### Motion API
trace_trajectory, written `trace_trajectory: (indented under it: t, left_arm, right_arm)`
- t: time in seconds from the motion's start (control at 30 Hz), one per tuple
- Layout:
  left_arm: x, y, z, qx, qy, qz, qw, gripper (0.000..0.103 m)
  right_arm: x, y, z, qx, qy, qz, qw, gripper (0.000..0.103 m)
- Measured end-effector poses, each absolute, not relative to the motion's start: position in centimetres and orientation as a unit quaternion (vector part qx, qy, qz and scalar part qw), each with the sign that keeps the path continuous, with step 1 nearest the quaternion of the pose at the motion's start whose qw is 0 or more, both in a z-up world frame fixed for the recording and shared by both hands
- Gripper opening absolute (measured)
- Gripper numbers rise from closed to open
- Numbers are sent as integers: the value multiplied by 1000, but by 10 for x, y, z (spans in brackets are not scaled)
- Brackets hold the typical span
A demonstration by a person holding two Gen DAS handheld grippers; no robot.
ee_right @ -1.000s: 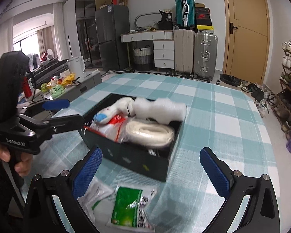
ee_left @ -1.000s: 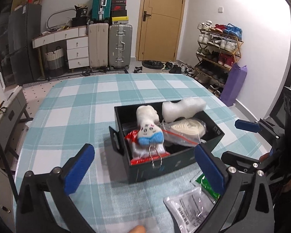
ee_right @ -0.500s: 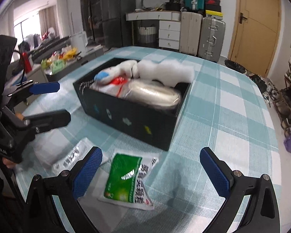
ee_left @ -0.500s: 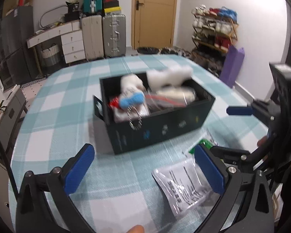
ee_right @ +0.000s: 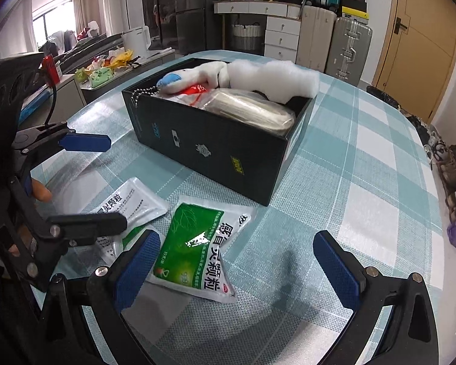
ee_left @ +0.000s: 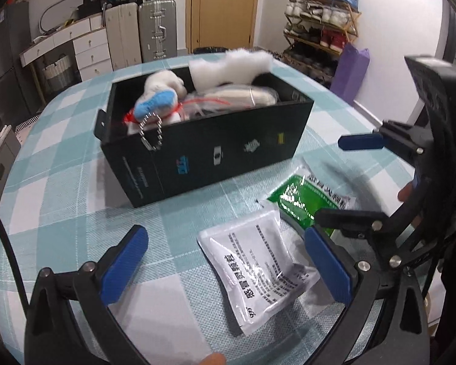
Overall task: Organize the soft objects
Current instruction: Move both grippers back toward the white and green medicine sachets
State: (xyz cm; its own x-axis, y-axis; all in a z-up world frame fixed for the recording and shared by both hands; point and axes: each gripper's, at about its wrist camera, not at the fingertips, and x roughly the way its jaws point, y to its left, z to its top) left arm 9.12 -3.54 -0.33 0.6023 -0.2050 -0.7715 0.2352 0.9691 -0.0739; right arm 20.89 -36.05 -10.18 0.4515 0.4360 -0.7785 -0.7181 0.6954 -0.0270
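Note:
A black box (ee_left: 215, 149) (ee_right: 222, 149) on the checked table holds a white plush toy (ee_left: 161, 91) (ee_right: 197, 74) with a bead chain, a white fluffy piece (ee_left: 231, 65) (ee_right: 270, 79) and bagged items. In front of the box lie a silver-white sachet (ee_left: 258, 264) (ee_right: 130, 203) and a green sachet (ee_left: 304, 200) (ee_right: 197, 246). My left gripper (ee_left: 225, 264) is open low over the silver-white sachet. My right gripper (ee_right: 237, 267) is open over the green sachet. Neither holds anything.
The teal-and-white checked table (ee_left: 60, 182) (ee_right: 364, 158) curves off at its edges. Suitcases (ee_left: 155, 27), a dresser, a door (ee_right: 416, 30) and a shoe rack (ee_left: 322, 21) stand beyond it. A side counter (ee_right: 106, 73) with clutter is on the right wrist view's left.
Both grippers have dropped lower and pulled back from the box toward the two sachets, which now lie between their open fingers. The box contents have not moved.

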Motion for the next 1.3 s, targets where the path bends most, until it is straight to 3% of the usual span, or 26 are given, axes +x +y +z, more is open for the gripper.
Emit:
trace_trajectory:
  t: [0.27,1.3]
  left_arm:
    - [98,-24,-12,4,462,-107,880,103]
    - [96,-28,-20,26,473,-98,875,103]
  right_arm:
    - [211,-360,-104,-178,395,347,832,102]
    - [221,-347,-125,-177,430,327,823,102]
